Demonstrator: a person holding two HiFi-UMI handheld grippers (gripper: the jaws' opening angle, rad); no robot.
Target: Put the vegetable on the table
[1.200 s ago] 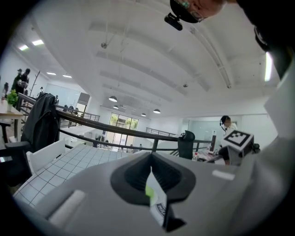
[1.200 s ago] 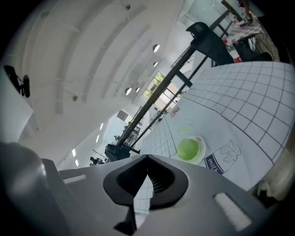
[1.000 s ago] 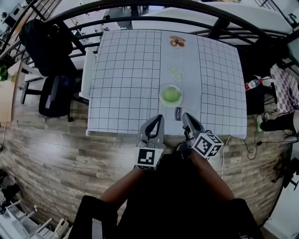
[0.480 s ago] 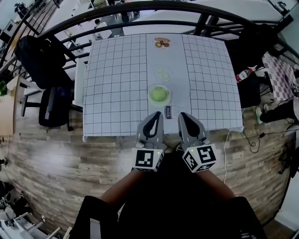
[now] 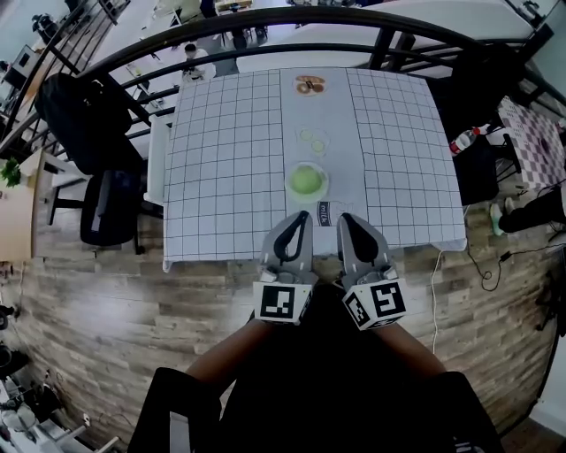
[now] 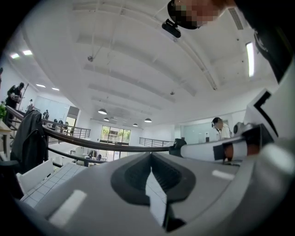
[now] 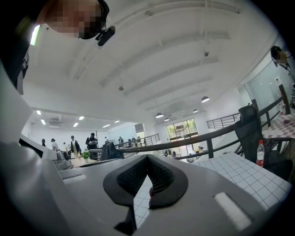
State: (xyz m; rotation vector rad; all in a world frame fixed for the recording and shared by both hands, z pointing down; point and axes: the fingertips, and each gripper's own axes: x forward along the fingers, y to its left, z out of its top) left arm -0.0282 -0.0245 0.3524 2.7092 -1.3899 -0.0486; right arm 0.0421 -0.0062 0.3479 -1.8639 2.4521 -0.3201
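Since a second ago the right gripper (image 5: 347, 223) has rolled, its marker cube now squared up beside the left gripper (image 5: 299, 221); both sit side by side at the near edge of the table (image 5: 230, 159), tips pointing across it; both have jaws fully together with nothing between them, only cloth seen past the pads.

The vegetable (image 5: 304, 180), round and green, has not shifted; it sits in a shallow dish (image 5: 324, 188) on the centre strip, just beyond a small label (image 5: 324, 212). This fits either the dish already set down with it, or a lift out onto the cloth yet to come; can't tell which.

The table has a grid-pattern cloth, with a clear plate of slices (image 5: 311, 140) and a far plate (image 5: 309, 85) further along. Around it are a wooden floor (image 5: 106, 310), a black railing (image 5: 265, 19), a chair (image 5: 106, 212) to the left and a bottle (image 5: 466, 139) to the right, in an open hall with ceiling lamps.
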